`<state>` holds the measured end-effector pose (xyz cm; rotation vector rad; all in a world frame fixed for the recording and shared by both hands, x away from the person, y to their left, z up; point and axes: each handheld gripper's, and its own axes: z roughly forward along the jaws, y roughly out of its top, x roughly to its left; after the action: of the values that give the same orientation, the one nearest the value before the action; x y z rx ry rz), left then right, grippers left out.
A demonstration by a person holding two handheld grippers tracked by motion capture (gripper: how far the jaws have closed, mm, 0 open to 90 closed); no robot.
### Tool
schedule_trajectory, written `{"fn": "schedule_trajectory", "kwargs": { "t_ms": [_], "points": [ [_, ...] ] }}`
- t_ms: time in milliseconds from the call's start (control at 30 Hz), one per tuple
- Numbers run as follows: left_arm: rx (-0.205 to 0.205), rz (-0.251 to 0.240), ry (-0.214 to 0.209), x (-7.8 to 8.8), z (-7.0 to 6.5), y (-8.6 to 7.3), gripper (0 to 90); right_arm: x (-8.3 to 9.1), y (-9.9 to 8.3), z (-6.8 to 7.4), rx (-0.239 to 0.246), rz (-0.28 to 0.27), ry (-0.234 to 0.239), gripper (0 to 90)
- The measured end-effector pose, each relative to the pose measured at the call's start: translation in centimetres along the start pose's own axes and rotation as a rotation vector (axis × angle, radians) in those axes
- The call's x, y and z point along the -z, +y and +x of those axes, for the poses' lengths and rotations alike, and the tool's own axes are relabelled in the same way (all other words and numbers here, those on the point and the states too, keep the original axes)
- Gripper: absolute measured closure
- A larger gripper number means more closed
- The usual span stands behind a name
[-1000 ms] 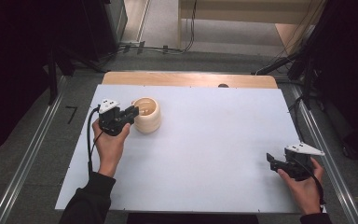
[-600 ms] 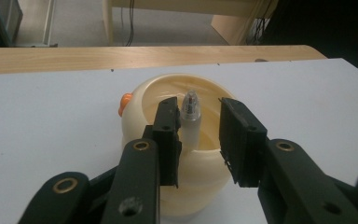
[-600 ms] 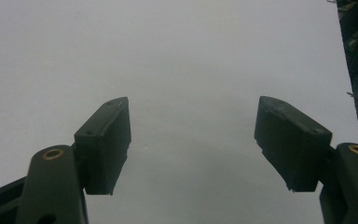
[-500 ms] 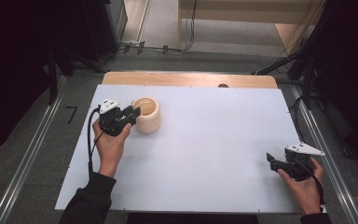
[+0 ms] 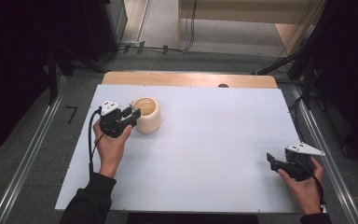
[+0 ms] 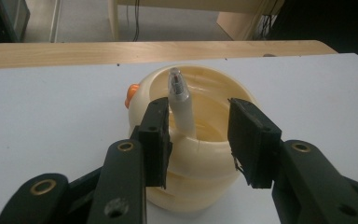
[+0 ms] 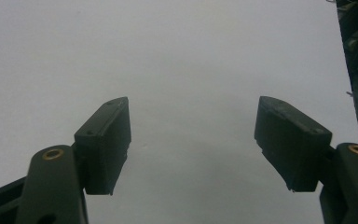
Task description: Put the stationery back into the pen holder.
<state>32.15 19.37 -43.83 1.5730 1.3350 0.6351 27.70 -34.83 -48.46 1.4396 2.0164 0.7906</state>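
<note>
A cream ribbed cup (image 5: 148,115) stands on the white table top (image 5: 205,154) at the far left. In the left gripper view a white pen (image 6: 181,105) with a clear tip leans inside the cup (image 6: 200,158), close by the left pad. My left gripper (image 5: 133,113) sits at the cup's near rim. Its jaws have just been opening and now stand apart on either side of the pen (image 6: 198,126), not pressing it. My right gripper (image 5: 271,161) rests low at the front right, open (image 7: 193,135), with nothing but bare table between its pads.
An orange knob (image 6: 131,94) shows on the cup's far left side. A wooden strip (image 5: 191,79) runs along the table's far edge. Metal rails (image 5: 28,158) flank the table, and dark equipment and cables stand beyond it.
The left gripper's jaws look slightly wider apart at the cup than before. Both hands and the cup have stayed where they were.
</note>
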Motion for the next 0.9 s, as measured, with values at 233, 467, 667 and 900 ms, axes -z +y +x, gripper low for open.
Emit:
{"fn": "schedule_trajectory", "kwargs": {
  "t_ms": [233,467,667,900],
  "points": [
    [0.0,0.005,0.011,-0.14,0.11,-0.21,58.6,-0.02,0.0,0.0,0.001,0.0,0.003,25.9],
    [-0.001,0.001,0.032,-0.24,0.17,-0.37,55.8,-0.04,-0.01,0.01,0.002,-0.001,0.005,25.9],
    [0.004,0.004,0.047,-0.34,0.28,-0.58,52.2,-0.03,-0.01,0.01,0.001,0.0,0.004,25.9],
    [0.005,0.003,0.054,-0.19,0.41,-0.67,51.1,-0.06,-0.02,0.02,0.001,0.001,0.005,25.9]
  ]
}}
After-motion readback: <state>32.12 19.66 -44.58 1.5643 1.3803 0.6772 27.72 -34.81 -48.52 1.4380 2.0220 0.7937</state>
